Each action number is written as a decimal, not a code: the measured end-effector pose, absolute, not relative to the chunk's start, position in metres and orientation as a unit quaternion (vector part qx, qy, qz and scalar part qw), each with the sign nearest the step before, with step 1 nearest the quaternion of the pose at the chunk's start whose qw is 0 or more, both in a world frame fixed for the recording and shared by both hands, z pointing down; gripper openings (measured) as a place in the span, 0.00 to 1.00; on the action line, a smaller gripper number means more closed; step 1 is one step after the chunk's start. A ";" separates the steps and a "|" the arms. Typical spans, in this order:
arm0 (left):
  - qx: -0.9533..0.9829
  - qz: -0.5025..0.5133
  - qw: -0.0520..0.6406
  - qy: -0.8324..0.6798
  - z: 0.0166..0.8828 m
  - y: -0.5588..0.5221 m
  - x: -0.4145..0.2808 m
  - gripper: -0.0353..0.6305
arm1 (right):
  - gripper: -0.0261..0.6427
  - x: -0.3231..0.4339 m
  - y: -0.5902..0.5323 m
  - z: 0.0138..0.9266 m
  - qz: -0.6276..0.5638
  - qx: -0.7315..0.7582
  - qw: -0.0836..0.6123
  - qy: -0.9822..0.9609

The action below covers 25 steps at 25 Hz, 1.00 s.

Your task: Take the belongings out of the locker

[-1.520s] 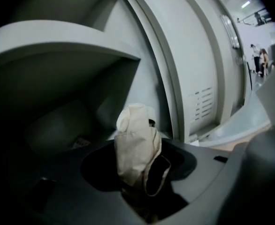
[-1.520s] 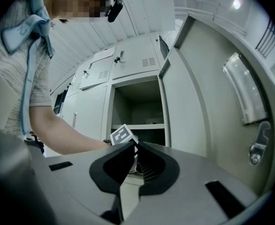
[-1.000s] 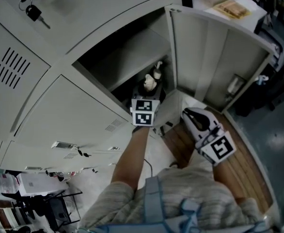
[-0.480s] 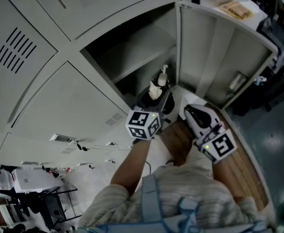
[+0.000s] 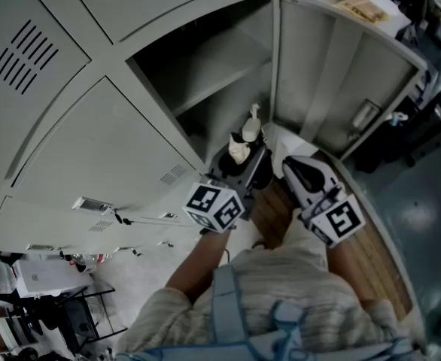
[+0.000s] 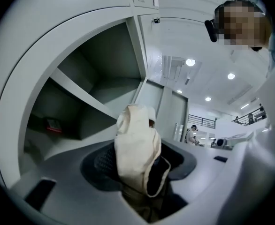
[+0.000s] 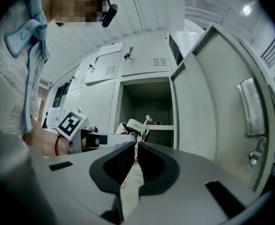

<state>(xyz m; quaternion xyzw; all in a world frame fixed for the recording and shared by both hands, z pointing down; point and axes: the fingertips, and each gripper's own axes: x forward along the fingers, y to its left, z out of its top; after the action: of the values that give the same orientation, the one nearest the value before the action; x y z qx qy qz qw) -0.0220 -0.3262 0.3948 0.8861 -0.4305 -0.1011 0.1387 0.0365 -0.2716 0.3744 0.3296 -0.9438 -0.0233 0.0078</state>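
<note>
The open locker [image 5: 205, 66] stands straight ahead with its door [image 5: 333, 74] swung out to the right. My left gripper [image 5: 239, 156] is just outside the opening, shut on a cream cloth item [image 5: 239, 150] with a dark lining. In the left gripper view that cream cloth item [image 6: 136, 144] sticks up between the jaws. It also shows in the right gripper view as the pale item [image 7: 133, 125] in front of the opening. A small red thing [image 6: 53, 124] lies on the locker's shelf. My right gripper [image 5: 294, 168] hangs beside the door, jaws together and holding nothing [image 7: 136, 156].
Closed grey locker doors [image 5: 92, 164] fill the left side. The open door carries a latch [image 5: 365, 130] on its inner face. A brown wooden surface [image 5: 371, 262] lies below at the right. A wire rack with boxes [image 5: 55, 292] stands at the lower left.
My left gripper has drawn back out of the locker towards me with the cream cloth item, and its wrist has rolled. The right gripper has stayed put.
</note>
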 end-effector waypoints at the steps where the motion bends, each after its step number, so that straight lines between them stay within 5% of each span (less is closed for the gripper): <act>1: 0.888 -0.100 0.135 -0.429 0.393 -0.323 -0.021 0.39 | 0.04 0.035 -0.270 0.374 -0.024 0.328 0.008 -0.944; 25: 0.909 -0.086 0.102 -0.394 0.385 -0.284 -0.011 0.39 | 0.04 0.030 -0.265 0.365 -0.038 0.339 0.016 -0.940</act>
<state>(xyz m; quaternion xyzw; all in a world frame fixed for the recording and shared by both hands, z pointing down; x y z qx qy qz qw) -0.0114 -0.2837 0.3848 0.9093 -0.3942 -0.0856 0.1020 0.0297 -0.2648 0.3651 0.3391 -0.9398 -0.0378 0.0156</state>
